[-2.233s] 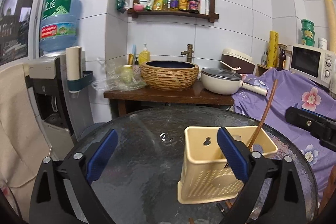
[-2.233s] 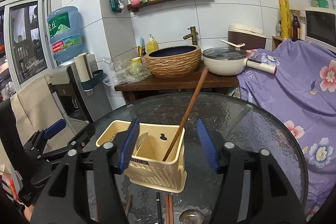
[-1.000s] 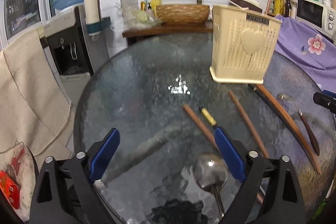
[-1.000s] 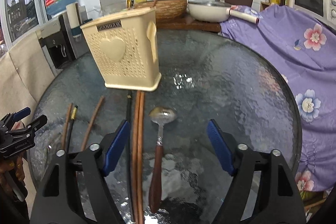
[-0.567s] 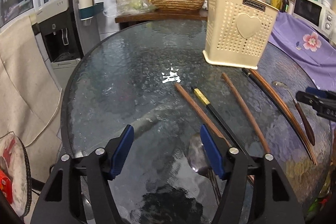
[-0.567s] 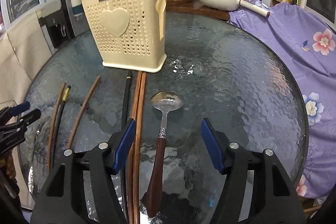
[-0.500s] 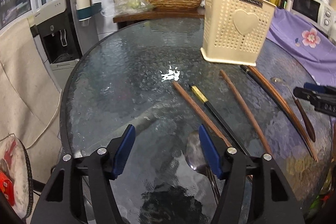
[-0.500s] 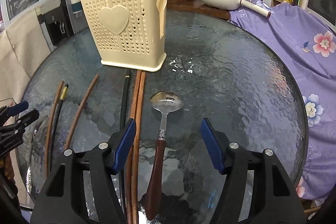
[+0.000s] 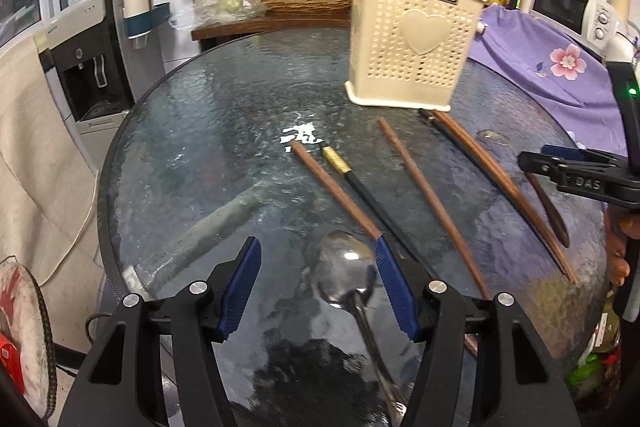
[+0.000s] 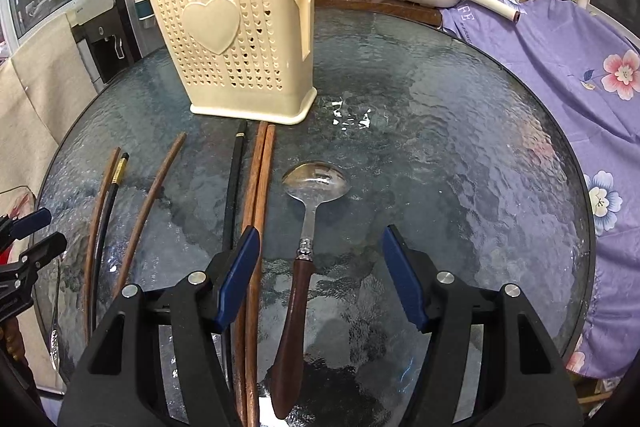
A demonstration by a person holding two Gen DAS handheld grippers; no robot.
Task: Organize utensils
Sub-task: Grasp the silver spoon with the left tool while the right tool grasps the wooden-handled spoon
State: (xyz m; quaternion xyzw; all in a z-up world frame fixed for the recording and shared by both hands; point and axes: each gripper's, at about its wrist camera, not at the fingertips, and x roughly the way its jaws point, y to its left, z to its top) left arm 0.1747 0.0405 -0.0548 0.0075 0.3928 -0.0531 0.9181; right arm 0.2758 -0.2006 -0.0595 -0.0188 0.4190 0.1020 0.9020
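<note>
Utensils are seen spread flat on a round glass worktop (image 10: 440, 99), w/ a cream perforated holder (image 10: 236, 47) standing upright at the far side; one brown stick already rises from its top. The pick-up step is judged to be in hand, approx. at the start of the job, since nearly everything is still lying loose.

The left hand-held gripper (image 9: 318, 287) is held low over a steel spoon (image 9: 346, 277) near the worktop's front edge. Its jaws have just been closing and stand about half open; the spoon's bowl lies between the blue pads but is not seen to be pressed, so nothing is held. Just beyond lie a brown chopstick (image 9: 332, 187), a black gold-capped chopstick (image 9: 360, 187) and a further brown one (image 9: 432, 203).

The right hand-held gripper (image 10: 320, 275) is poised over a wood-handled spoon (image 10: 304, 247), jaws likewise part open and astride the handle w/o touching it; a brown chopstick pair (image 10: 256, 187) runs just beside its left pad, a black chopstick (image 10: 234, 187) beyond that.

Next, each hand-held gripper would presumably need to be lowered further, centred on its spoon and shut on it. The right pads should be kept clear of the neighbouring pair, or a stray stick may be caught too. Each piece would then have to be lifted, tipped upright and dropped into the holder, handle or bowl first as preferred.
</note>
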